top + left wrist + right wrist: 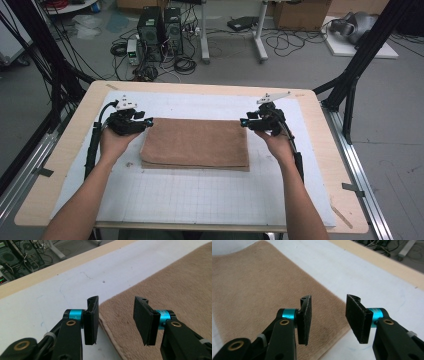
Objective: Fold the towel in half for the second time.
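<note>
A brown towel [196, 143] lies folded flat on the white mat [200, 195], its layers stacked with edges showing along the front. My left gripper [148, 121] hovers at the towel's far left corner, open, with nothing between its pads; the towel's edge [110, 332] runs below the gap. My right gripper [243, 122] hovers at the far right corner, open too, above the towel's edge [332, 315]. Both sets of fingers stand clear of the cloth.
The mat covers a wooden table [320, 120] with bare wood around it. Beyond the far edge are computer towers [160, 30], cables and black frame posts [360, 55] at both sides. Metal rails [365, 180] run along the right.
</note>
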Demonstrator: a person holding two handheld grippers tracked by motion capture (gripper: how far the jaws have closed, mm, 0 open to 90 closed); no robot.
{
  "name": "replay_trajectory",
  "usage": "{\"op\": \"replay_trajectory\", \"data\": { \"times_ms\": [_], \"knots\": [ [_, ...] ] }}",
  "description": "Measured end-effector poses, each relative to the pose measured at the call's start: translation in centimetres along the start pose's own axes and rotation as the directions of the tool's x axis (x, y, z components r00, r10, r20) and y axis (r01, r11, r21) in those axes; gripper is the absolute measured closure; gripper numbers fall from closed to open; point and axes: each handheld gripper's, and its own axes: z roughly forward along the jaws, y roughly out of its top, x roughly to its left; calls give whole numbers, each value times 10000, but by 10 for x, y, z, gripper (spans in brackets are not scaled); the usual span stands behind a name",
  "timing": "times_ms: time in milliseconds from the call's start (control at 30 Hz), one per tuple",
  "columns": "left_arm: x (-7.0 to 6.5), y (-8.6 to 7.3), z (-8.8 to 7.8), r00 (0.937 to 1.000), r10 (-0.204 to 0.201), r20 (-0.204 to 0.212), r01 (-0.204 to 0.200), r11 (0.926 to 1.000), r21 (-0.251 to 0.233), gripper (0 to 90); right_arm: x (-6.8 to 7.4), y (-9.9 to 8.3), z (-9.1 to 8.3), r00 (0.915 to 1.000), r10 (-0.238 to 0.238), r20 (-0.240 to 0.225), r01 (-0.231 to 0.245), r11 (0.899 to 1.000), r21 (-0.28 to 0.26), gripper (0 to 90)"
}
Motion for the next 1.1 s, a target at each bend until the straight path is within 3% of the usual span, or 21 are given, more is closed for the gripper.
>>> {"op": "replay_trajectory", "data": {
  "times_ms": [100, 267, 467, 533, 733, 800, 933, 1100],
  "knots": [
    [-5, -9, -6, 9999, 55, 158, -50, 9995, -317, 553, 6, -11, 4, 9997, 92, -229, -90, 9999, 112, 539],
    [-14, -26, -12, 9985, 136, 522, -117, 9992, -372, 553, 17, -21, 8, 9993, 22, -368, -15, 9998, 194, 517],
    [-26, -44, -17, 9957, 481, 789, -461, 9986, -274, 553, 28, -26, 7, 9986, -64, -530, 73, 9998, 181, 488],
    [-30, -50, -17, 9943, 537, 923, -538, 9986, -20, 557, 32, -27, 6, 9984, -98, -555, 106, 9998, 138, 478],
    [-40, -67, -14, 9921, 1022, 726, -1063, 9927, 561, 564, 36, -33, 5, 9986, -62, -524, 68, 9999, 100, 449],
    [-43, -71, -13, 9917, 1126, 617, -1159, 9919, 523, 566, 36, -34, 4, 9985, -35, -551, 43, 9999, 136, 438],
    [-44, -72, -14, 9922, 1104, 581, -1130, 9926, 452, 565, 38, -36, 3, 9985, -25, -550, 30, 10000, 89, 427],
    [-40, -70, -19, 9950, 752, 654, -762, 9970, 142, 511, 38, -41, 3, 9985, 100, -538, -99, 9999, 25, 405]
  ]
}}
